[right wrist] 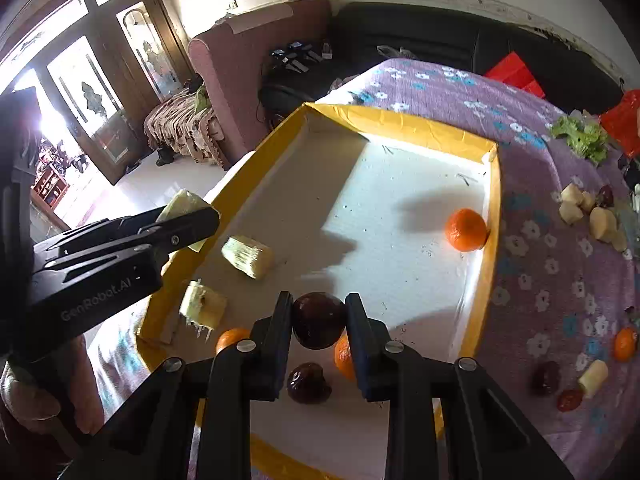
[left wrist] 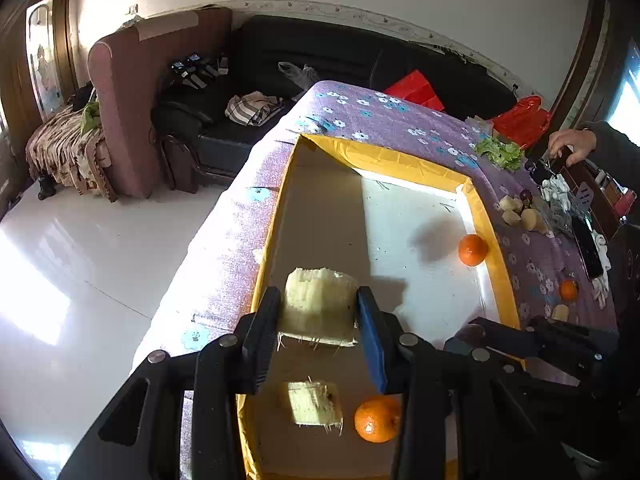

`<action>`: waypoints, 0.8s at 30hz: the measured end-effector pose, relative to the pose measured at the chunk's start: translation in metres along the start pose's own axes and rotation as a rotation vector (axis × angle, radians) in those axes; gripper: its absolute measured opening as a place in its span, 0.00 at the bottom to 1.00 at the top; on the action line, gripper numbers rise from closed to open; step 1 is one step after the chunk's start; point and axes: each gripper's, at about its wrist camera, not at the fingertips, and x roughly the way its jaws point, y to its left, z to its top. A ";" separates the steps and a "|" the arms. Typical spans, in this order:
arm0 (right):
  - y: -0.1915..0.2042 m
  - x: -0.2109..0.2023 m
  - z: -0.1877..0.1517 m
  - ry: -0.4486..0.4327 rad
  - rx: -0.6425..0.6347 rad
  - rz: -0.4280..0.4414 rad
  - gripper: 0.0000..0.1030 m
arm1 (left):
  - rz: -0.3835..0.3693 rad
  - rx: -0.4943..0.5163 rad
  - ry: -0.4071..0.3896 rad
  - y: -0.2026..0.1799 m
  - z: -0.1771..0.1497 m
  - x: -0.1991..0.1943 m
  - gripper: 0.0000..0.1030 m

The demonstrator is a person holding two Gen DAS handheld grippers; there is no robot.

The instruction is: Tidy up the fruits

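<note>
We see a purple flowered tablecloth [left wrist: 384,120] carrying a yellow-rimmed white tray [left wrist: 486,240]; a black sofa [left wrist: 320,52] stands behind. Left gripper [left wrist: 318,306] clamps a pale fibrous cane chunk [left wrist: 318,300] above the tray; right gripper [right wrist: 319,318] clamps a dark round fruit [right wrist: 319,320]. Fruits beneath it are partly hidden.

Fruit in the tray, more fruit loose on the table to its right.

The tray [right wrist: 490,240] sits on the table [right wrist: 560,280], a sofa [left wrist: 340,52] behind it. Inside, 1 orange [right wrist: 466,229] touches the right wall; 2 cane chunks [right wrist: 248,257] lie along the left wall, and 2 oranges [right wrist: 344,354] and 1 plum [right wrist: 308,382] lie near the front. The left gripper [left wrist: 319,308] holds a cane piece [left wrist: 320,304] over the tray's left side; the right gripper [right wrist: 318,320] holds a plum [right wrist: 319,320] above the front. Lettuce [right wrist: 582,136] lies far right, behind the loose pieces [right wrist: 592,216].
</note>
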 end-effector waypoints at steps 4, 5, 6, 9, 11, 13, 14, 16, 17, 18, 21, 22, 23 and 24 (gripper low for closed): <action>-0.009 0.011 -0.002 0.009 0.031 0.007 0.29 | -0.012 -0.024 0.026 0.000 0.002 0.013 0.37; -0.010 0.012 -0.002 0.012 0.032 0.007 0.29 | -0.008 -0.024 0.033 -0.001 0.002 0.015 0.37; -0.010 0.014 -0.004 0.018 0.032 0.003 0.29 | -0.007 -0.023 0.042 -0.002 0.001 0.018 0.37; -0.005 0.012 -0.006 0.010 0.013 -0.013 0.29 | 0.007 -0.002 0.048 -0.007 -0.002 0.020 0.37; 0.000 0.010 -0.008 0.001 -0.008 -0.034 0.29 | 0.009 -0.001 0.040 -0.007 -0.003 0.015 0.46; 0.005 0.006 -0.009 -0.018 -0.025 -0.050 0.30 | -0.005 -0.012 0.023 -0.007 -0.003 0.004 0.58; 0.007 0.004 -0.009 -0.025 -0.030 -0.049 0.30 | -0.004 -0.019 0.007 -0.006 -0.002 -0.003 0.60; 0.009 -0.003 -0.009 -0.050 -0.039 -0.059 0.35 | 0.004 -0.016 -0.032 -0.007 -0.002 -0.022 0.63; 0.011 -0.007 -0.009 -0.062 -0.044 -0.062 0.37 | 0.011 -0.013 -0.047 -0.009 -0.001 -0.031 0.67; 0.011 -0.012 -0.009 -0.074 -0.050 -0.064 0.40 | 0.017 -0.013 -0.064 -0.010 -0.001 -0.040 0.69; 0.015 -0.033 -0.015 -0.117 -0.071 -0.076 0.44 | 0.009 -0.010 -0.119 -0.016 -0.006 -0.071 0.75; 0.015 -0.041 -0.018 -0.130 -0.075 -0.074 0.45 | 0.005 -0.009 -0.131 -0.019 -0.009 -0.080 0.78; 0.014 -0.048 -0.022 -0.139 -0.075 -0.073 0.46 | 0.003 -0.009 -0.139 -0.023 -0.011 -0.087 0.80; 0.013 -0.053 -0.025 -0.146 -0.074 -0.073 0.48 | 0.001 -0.008 -0.146 -0.028 -0.015 -0.094 0.80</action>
